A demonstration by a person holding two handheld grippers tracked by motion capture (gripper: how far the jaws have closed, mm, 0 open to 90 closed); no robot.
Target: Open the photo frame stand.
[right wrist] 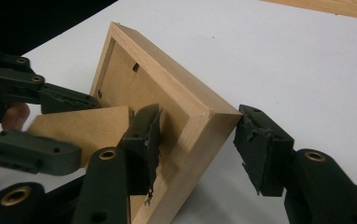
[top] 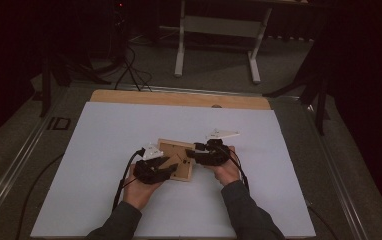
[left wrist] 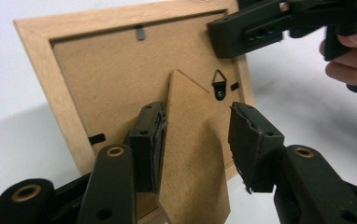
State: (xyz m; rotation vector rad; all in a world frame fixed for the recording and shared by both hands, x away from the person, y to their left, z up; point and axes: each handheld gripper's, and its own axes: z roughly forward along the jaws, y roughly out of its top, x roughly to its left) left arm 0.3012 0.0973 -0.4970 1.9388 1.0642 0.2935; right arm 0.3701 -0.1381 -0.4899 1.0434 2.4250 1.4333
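In the left gripper view we see our left gripper [left wrist: 197, 140] with jaws spread around the raised easel stand [left wrist: 190, 154] of a face-down wooden picture frame [top: 175, 160]. The right gripper [right wrist: 197, 149] straddles the frame's corner, jaws apart. Beyond, a white tabletop [top: 104, 130].

No readable text, label, brand or number appeared anywhere. The picture frame [left wrist: 120, 70] showed a bare fibreboard back with plain metal clips and a hanger toward one o'clock, unmarked. The high view was dim, so fine print there perhaps went unseen.
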